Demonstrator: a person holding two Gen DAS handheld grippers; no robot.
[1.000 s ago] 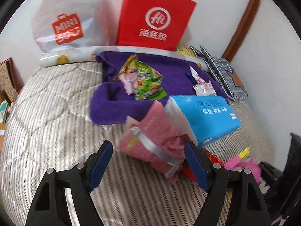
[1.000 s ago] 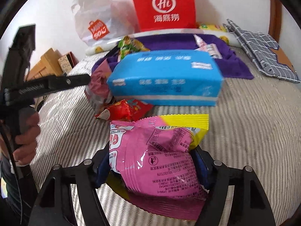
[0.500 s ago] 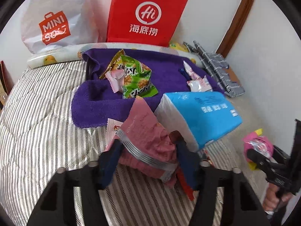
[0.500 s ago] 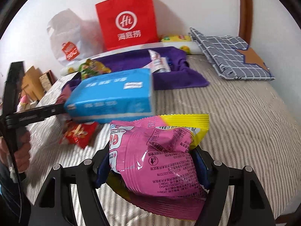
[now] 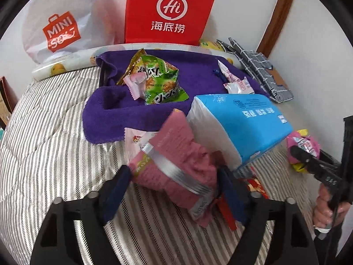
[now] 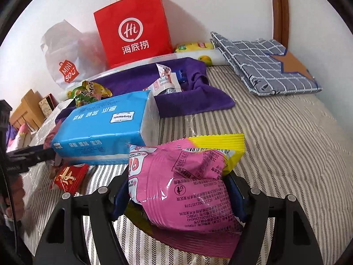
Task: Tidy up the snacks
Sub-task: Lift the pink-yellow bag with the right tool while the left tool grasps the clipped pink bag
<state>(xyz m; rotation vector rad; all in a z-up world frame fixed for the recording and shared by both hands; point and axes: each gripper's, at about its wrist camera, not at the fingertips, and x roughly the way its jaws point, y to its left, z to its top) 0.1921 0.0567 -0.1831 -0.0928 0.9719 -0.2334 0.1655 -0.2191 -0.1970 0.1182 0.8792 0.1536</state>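
Observation:
A dusty-pink snack packet [image 5: 176,154] with a silver band lies on the striped bedspread, leaning on a blue tissue pack [image 5: 247,123]. My left gripper [image 5: 174,183] straddles it; its jaws are opening, with the pads at the packet's sides and not squeezing it. My right gripper [image 6: 181,194] is shut on a pink and yellow snack bag [image 6: 183,176], held above the bed to the right of the tissue pack [image 6: 106,128]. A purple cloth-lined tray [image 5: 154,114] behind holds a green snack bag [image 5: 158,81] and small white sachets [image 5: 236,84]. A red packet [image 6: 68,176] lies under the tissue pack's near end.
A red paper bag [image 5: 167,13] and a white plastic bag [image 5: 59,28] stand against the wall behind the tray. A folded grey checked cloth [image 6: 264,66] lies at the back right. Bare striped bedspread [image 6: 286,143] stretches to the right. Cardboard boxes [image 6: 28,108] sit off the left side.
The left jaws closed on the dusty-pink packet half a second ago and have spread apart again. The right gripper carried the pink bag sideways, to the right of the tissue pack.

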